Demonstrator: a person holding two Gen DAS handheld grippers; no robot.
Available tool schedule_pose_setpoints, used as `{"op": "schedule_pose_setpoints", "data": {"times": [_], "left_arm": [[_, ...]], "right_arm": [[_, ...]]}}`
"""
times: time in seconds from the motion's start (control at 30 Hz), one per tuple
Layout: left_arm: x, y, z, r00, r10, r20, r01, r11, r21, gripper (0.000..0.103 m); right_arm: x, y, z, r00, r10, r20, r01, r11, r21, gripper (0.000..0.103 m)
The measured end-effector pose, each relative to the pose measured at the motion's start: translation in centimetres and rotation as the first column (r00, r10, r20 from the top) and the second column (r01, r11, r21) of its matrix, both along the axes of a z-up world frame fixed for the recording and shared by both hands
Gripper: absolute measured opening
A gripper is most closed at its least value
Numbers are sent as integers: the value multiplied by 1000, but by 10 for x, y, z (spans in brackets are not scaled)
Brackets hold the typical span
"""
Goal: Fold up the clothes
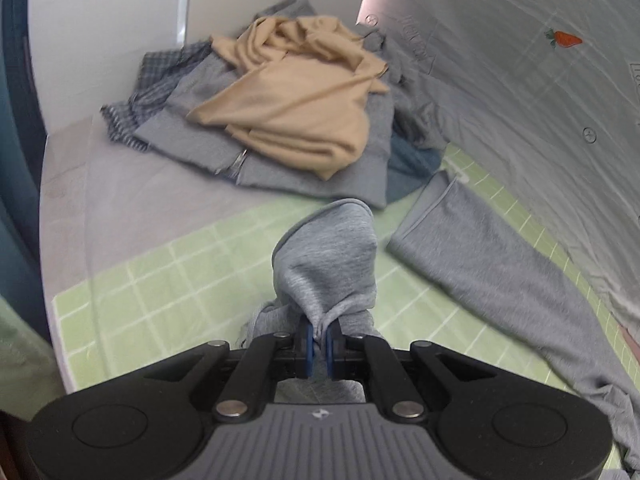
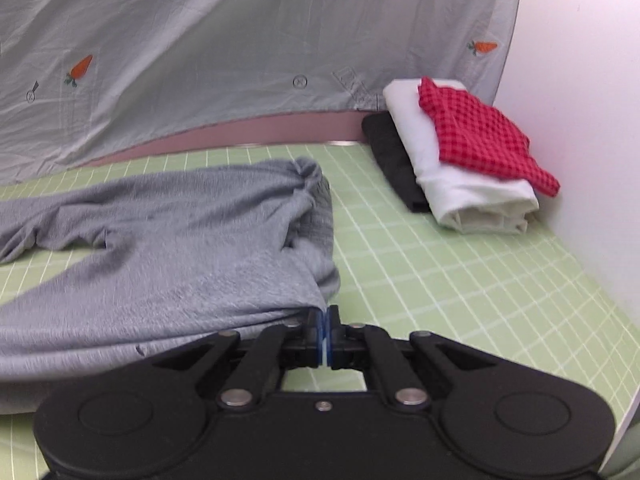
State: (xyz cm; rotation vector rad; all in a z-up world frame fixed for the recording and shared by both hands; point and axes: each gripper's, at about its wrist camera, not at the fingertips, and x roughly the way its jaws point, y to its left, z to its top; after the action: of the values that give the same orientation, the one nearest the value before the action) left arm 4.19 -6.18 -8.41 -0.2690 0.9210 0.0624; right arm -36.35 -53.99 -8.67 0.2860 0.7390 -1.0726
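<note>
Both grippers pinch the grey sweatpants on the green grid mat.

The left gripper (image 1: 320, 338) is clamped on a bunched fold of the grey sweatpants (image 1: 328, 256), which rises just ahead of its blue pads; the other leg lies flat ahead and to its right on the green grid mat (image 1: 160, 280). Further ahead sits a pile of unfolded clothes (image 1: 288, 116) topped by a tan garment. The right gripper (image 2: 323, 332) has its jaws closed on the edge of the sweatpants at the waist end, the cloth spreading away to its left. Ahead and to its right stands a folded stack (image 2: 460, 148): black, white, red check on top.
</note>
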Motion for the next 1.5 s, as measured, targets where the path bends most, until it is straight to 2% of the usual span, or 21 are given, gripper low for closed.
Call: {"op": "schedule_pose_setpoints", "data": {"times": [0.13, 0.3, 0.4, 0.5, 0.57, 0.67, 0.77, 0.83, 0.9, 0.93, 0.97, 1.0, 1.03, 1.07, 1.13, 1.2, 1.37, 1.43, 1.5], "left_arm": [[-18, 14, -25, 997, -7, -81, 10, 1000, 25, 7], [-4, 15, -13, 997, -64, -37, 64, 998, 2, 7], [16, 9, 16, 994, -97, 49, 99, 995, -25, 7], [30, 2, 57, 975, -121, 185, 132, 990, -48, 7], [35, 5, 69, 968, -107, 228, 121, 992, -47, 7], [42, 15, 56, 983, -58, 172, 60, 998, -7, 12], [41, 32, 24, 999, 16, 28, -16, 1000, 18, 16], [31, 42, 11, 999, 39, -13, -39, 999, 3, 34], [20, 48, 1, 997, 53, -48, -53, 999, -8, 49], [15, 46, -1, 998, 42, -52, -43, 999, -7, 57], [10, 42, -3, 998, 30, -56, -30, 1000, -3, 62], [6, 38, -5, 998, 16, -62, -16, 1000, -1, 69], [2, 32, -7, 998, 0, -70, 0, 1000, 0, 74], [-2, 25, -8, 997, -18, -78, 18, 1000, -2, 77], [-10, 9, -10, 994, -62, -87, 62, 998, -4, 84], [-19, -10, -11, 990, -101, -95, 102, 995, 8, 86], [-31, -56, -17, 980, -143, -135, 151, 987, 50, 88], [-33, -73, -19, 974, -167, -149, 178, 982, 62, 88], [-34, -92, -21, 968, -196, -158, 210, 975, 76, 88]], "right_arm": [[-11, 23, -27, 997, 22, -78, -18, 998, 53, 1], [-23, 40, -40, 993, 12, -118, -2, 996, 84, 1], [-32, 46, -39, 995, -31, -93, 40, 994, 98, 1], [-32, 54, -36, 996, -45, -75, 52, 994, 97, 1], [-27, 60, -35, 997, -38, -70, 44, 994, 98, 1], [-17, 71, -36, 998, -24, -58, 31, 993, 113, 1], [-7, 81, -40, 998, 0, -56, 8, 991, 136, 3], [-2, 85, -41, 998, 17, -66, -8, 990, 139, 15], [1, 88, -39, 997, 23, -79, -14, 993, 121, 43], [2, 88, -37, 997, 22, -79, -13, 994, 110, 48], [1, 85, -36, 998, 12, -66, -6, 995, 103, 60], [-2, 78, -34, 999, -8, -32, 11, 994, 104, 77], [-5, 72, -32, 1000, -28, 2, 28, 994, 106, 87], [-8, 65, -30, 998, -49, 36, 45, 993, 109, 103], [-15, 51, -26, 990, -93, 105, 80, 990, 119, 103], [-23, 35, -24, 974, -152, 166, 126, 980, 153, 103], [-37, -7, -20, 949, -229, 216, 194, 966, 169, 103], [-46, -29, -21, 916, -294, 274, 230, 942, 244, 103], [-55, -50, -23, 862, -377, 338, 259, 903, 344, 103]]}}
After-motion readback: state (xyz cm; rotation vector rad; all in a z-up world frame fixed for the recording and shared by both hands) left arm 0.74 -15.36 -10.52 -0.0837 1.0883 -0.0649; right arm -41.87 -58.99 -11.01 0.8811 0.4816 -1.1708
